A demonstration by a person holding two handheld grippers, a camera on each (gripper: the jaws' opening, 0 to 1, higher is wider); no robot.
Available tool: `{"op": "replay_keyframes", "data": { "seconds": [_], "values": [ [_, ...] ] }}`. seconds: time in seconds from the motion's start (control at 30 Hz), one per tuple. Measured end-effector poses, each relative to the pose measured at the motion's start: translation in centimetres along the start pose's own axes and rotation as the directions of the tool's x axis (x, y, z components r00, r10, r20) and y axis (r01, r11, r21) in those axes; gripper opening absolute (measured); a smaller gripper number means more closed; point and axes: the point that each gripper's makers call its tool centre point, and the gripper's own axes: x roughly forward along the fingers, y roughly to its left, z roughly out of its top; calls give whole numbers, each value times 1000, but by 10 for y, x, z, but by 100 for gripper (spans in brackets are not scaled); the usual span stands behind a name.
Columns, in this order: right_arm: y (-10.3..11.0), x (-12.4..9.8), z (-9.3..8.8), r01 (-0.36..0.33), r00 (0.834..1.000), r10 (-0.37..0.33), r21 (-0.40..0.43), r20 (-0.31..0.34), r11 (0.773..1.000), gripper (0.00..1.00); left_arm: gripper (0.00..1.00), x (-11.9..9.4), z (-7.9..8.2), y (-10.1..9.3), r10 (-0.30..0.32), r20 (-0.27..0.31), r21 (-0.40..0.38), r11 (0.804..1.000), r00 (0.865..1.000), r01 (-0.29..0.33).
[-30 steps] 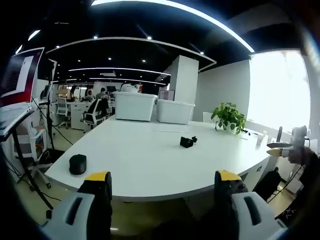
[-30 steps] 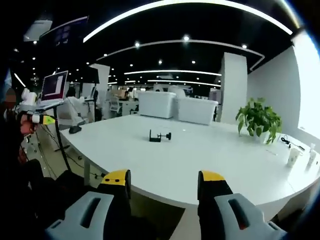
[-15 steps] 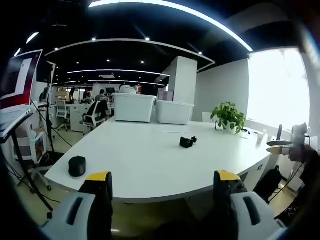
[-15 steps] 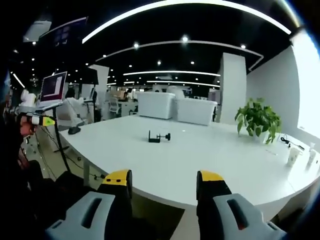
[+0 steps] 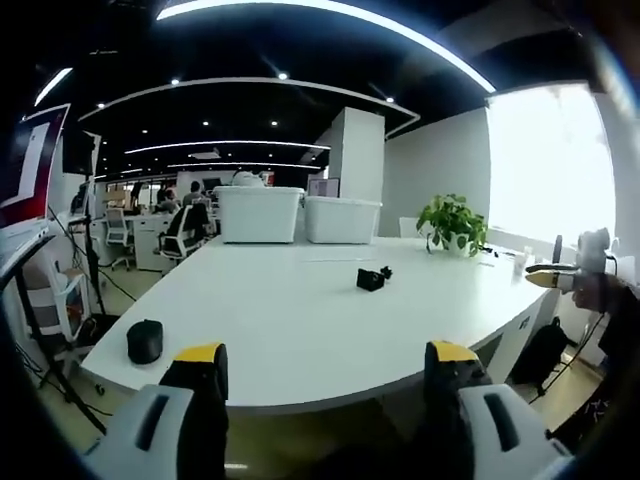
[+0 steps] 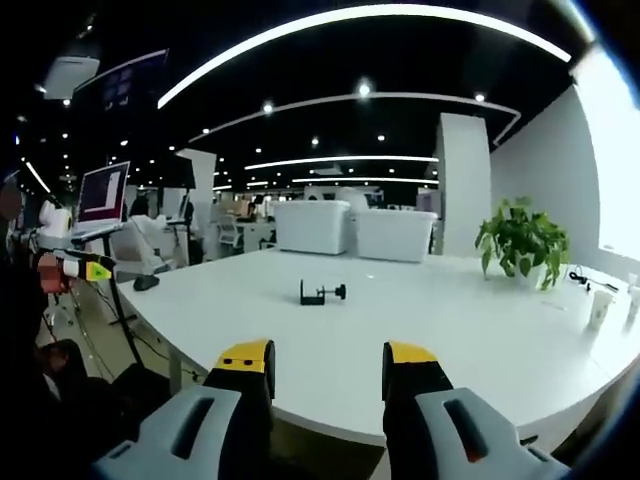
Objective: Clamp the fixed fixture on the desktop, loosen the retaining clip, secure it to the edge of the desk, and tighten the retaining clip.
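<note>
Fixture clamp [image 6: 320, 292], small, black, C-shaped, with a screw knob at one end: lay on the white desk [image 6: 450, 330], well in from the near edge, untouched by either tool.

Left gripper view, left to right:
- Red-lit laptop screen [image 5: 30, 165] on a stand at far left, office chairs [image 5: 185, 228] behind.
- Dark round puck [image 5: 144, 341] near the desk's left edge.
- Left gripper [image 5: 325, 375] low in front, short of the desk edge; yellow-tipped jaws spread wide, nothing between them.
- Two white bins [image 5: 258, 213] at the far end of the desk.
- Clamp seen again mid-desk as a dark lump [image 5: 372, 279], well apart from the gripper.
- Potted plant [image 5: 452, 222] farther right, by the bright window.
- Other gripper at the far right edge, level with the desk's corner.

Right gripper view, left to right:
- Other gripper at the far left edge, tip yellow-green; laptop screen [image 6: 104, 190] above it.
- Dark puck [image 6: 146, 283] at the desk's left end.
- Right gripper [image 6: 325, 370] low at centre, hovering before the near edge; jaws parted, empty, in line with the clamp but well short of it.
- White bins [image 6: 312, 226] beyond the clamp.
- Potted plant [image 6: 522, 243] at right, paper cup [image 6: 598, 309] near the rim.
</note>
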Motion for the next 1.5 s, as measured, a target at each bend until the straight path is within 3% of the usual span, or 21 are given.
{"op": "replay_keyframes", "data": {
  "seconds": [0.43,0.77,1.5],
  "values": [
    [-1,28,-11,-4,1000,4,31,5,1000,41,80,28,-3,-16,-41,18,3,999,999,41],
    [-4,42,-23,-8,1000,9,36,-15,999,40,79,47,-4,-14,-23,20,42,999,1000,22],
    [8,65,-22,-23,1000,24,35,-20,999,38,76,77,-4,-14,-34,30,55,998,999,32]
  ]
}}
